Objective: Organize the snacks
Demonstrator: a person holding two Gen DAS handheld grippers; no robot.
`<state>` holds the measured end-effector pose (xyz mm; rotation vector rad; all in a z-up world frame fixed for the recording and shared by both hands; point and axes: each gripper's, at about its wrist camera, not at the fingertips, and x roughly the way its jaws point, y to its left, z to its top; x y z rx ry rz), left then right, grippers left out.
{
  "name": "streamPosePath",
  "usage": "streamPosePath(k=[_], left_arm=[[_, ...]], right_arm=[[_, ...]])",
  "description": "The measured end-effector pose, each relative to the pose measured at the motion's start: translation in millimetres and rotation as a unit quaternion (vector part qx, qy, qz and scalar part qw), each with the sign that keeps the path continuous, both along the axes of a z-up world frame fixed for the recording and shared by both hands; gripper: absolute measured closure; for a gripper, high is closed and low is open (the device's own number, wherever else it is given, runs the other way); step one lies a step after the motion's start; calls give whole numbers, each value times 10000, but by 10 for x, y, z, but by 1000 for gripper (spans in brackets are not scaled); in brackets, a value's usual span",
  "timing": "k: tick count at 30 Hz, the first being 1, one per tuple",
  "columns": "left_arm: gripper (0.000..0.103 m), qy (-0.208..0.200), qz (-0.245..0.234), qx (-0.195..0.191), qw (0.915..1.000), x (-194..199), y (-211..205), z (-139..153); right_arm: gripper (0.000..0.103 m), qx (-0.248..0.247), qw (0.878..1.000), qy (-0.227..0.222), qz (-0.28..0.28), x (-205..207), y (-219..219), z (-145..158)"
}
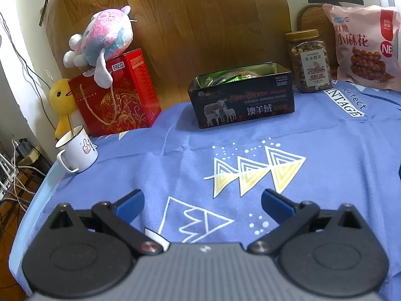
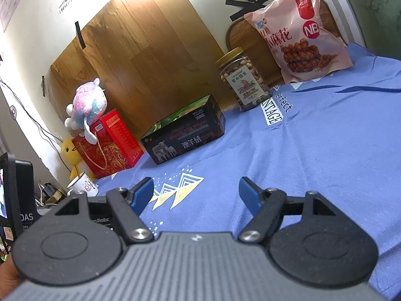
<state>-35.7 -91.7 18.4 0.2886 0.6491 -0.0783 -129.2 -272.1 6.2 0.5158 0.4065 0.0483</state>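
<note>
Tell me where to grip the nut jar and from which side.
Grip the nut jar across its clear body, below the gold lid, coming from the front. It stands upright; the pink snack bag crowds its right, the black tin its left.

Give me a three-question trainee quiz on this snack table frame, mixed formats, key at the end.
1. True or false: the black tin is open, with packets showing inside.
2. What stands directly between the black tin and the pink snack bag?
A. a white mug
B. a clear jar with a gold lid
C. a red gift box
3. Fill in: the left gripper and the right gripper are both ____ and hold nothing.

Key
1. True.
2. B, the clear jar.
3. open.
</note>
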Motion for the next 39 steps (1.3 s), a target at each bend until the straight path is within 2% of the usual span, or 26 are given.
streamPosePath(k=[21, 39], left_arm=[[0, -54, 48, -43, 10000, -69, 75, 57], [0, -204, -459, -605, 9969, -394, 307, 153]], right_arm=[[26, -10, 10000, 5, 30, -33, 35, -7], [26, -230, 9989, -7, -419, -443, 263, 194]])
